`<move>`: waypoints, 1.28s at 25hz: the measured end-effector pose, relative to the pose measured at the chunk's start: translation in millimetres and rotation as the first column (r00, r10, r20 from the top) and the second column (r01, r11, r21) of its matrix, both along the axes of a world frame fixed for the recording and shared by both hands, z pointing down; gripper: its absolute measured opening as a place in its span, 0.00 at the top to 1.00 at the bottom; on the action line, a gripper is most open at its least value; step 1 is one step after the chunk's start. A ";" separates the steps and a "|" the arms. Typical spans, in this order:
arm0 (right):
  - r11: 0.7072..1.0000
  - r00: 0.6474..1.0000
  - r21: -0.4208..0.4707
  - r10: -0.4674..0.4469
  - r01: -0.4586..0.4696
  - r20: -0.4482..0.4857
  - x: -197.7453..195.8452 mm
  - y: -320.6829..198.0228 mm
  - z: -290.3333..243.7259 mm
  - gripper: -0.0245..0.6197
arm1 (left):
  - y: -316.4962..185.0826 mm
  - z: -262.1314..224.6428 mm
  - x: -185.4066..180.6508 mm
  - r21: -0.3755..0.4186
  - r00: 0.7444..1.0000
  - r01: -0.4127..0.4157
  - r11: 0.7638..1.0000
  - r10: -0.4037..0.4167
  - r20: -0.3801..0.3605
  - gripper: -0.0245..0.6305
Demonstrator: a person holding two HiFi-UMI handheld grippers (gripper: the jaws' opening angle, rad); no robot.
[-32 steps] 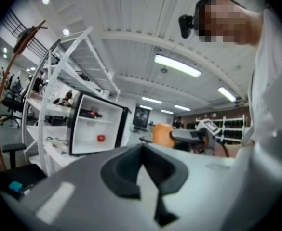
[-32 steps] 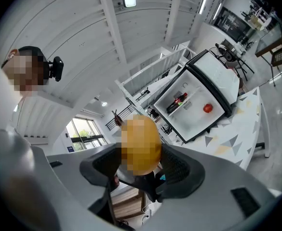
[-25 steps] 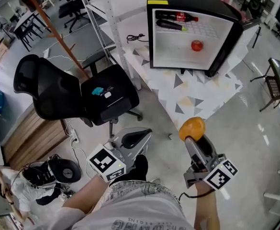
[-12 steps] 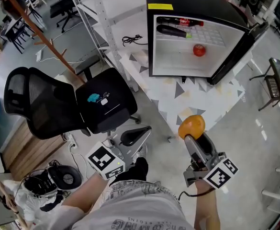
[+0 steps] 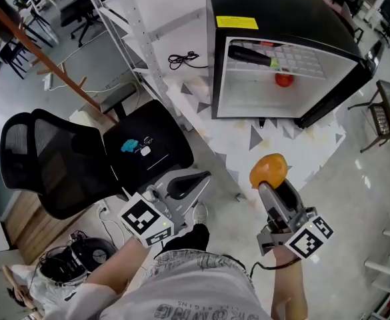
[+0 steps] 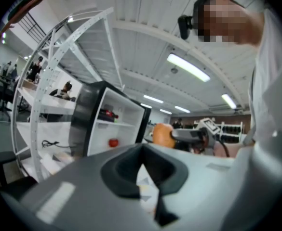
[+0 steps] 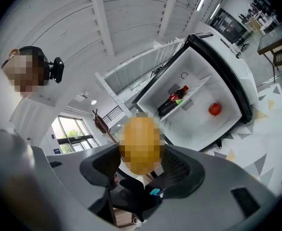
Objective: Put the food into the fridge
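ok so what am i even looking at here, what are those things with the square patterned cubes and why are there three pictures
There is no robot here. A person holds a grasping tool in each hand, and the cubes with square markers are part of those tools. The head view comes from a camera on the person's head, looking steeply down. The other two views come from cameras riding on each tool, looking along its jaws.

The right tool is closed on an orange fruit. The left tool holds nothing, and its jaws look closed.

Ahead stands a small black fridge with its door open, on a mat with a triangle pattern. Inside are a red fruit and dark bottles on a shelf. A black office chair stands to the left.
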State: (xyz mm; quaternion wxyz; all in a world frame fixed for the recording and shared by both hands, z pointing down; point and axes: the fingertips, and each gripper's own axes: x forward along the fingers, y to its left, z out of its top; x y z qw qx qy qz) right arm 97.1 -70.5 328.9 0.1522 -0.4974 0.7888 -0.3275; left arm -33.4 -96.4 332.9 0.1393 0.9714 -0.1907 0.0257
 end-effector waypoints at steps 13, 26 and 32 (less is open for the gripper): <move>0.999 0.998 -0.016 0.033 -0.034 -0.044 -13.0 -54.9 -0.9 0.55 | -56.0 -4.2 -18.5 0.001 1.000 -0.014 1.000 0.014 -0.023 0.95; 1.000 0.995 -0.011 0.002 -0.003 -0.104 0.9 -106.1 11.4 0.56 | -88.1 11.0 -8.9 -0.013 1.000 0.015 1.000 -0.015 -0.011 0.95; 0.999 0.990 -0.017 -0.031 0.029 -0.136 15.9 -137.3 27.0 0.56 | -106.3 20.3 6.0 -0.013 0.999 0.055 0.998 -0.054 0.002 0.95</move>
